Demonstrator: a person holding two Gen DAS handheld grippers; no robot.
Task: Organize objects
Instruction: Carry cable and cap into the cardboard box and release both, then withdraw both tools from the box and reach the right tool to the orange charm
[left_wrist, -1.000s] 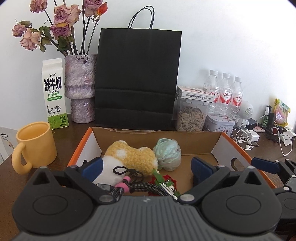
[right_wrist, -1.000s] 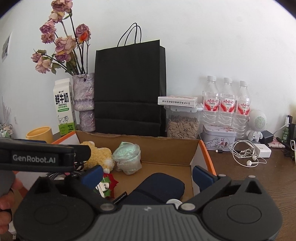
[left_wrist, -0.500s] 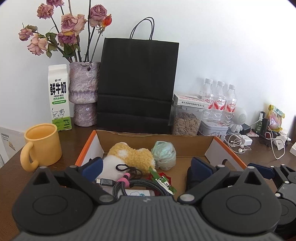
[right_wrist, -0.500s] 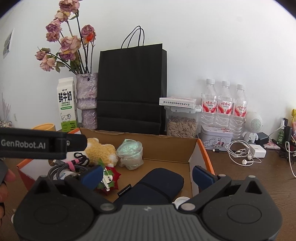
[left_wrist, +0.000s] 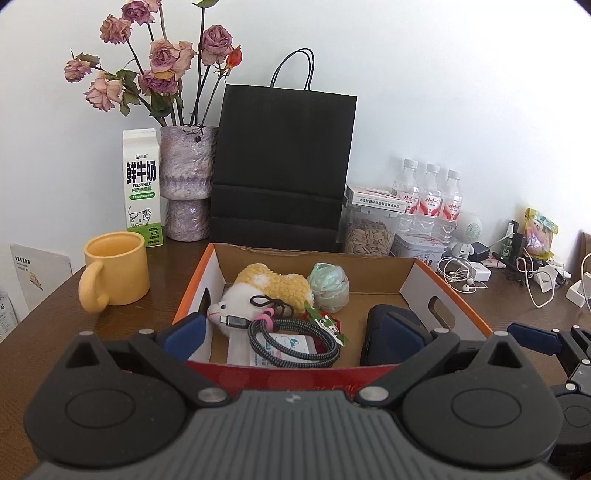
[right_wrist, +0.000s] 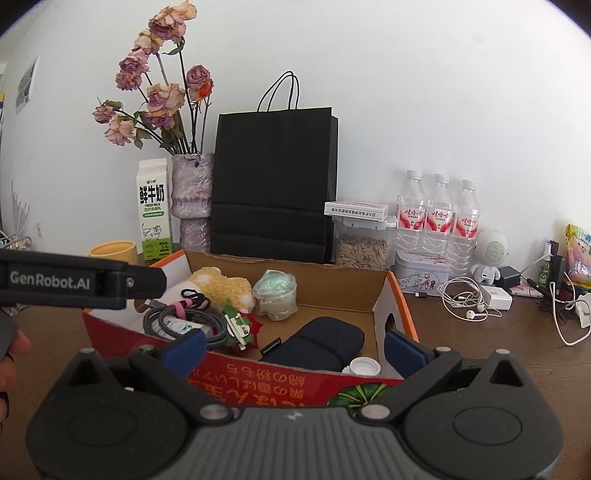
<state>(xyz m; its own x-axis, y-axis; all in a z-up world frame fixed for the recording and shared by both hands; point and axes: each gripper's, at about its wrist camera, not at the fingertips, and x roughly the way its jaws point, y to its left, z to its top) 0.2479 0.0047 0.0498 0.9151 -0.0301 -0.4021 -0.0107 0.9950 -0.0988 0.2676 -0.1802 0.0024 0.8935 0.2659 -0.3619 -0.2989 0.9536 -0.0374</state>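
Both grippers have drawn back from the cardboard box (left_wrist: 417, 286) at frame centre; left gripper (left_wrist: 291, 328) and right gripper (right_wrist: 293, 349) are spread, empty. Its coiled cable (left_wrist: 291, 338), lower centre, looks light and floppy, best pinched at the pink tie.

Home desk corner: dried roses in vase (left_wrist: 188, 184), milk carton (left_wrist: 142, 186), yellow mug (left_wrist: 116, 273), water bottles (left_wrist: 428, 199), earphones (left_wrist: 461, 273), chargers on wooden surface (left_wrist: 92, 325).

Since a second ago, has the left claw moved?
Yes. The left claw has backed away and up from the cardboard box: its red near wall, previously hidden under the claw, now shows, and the black bag looks smaller.
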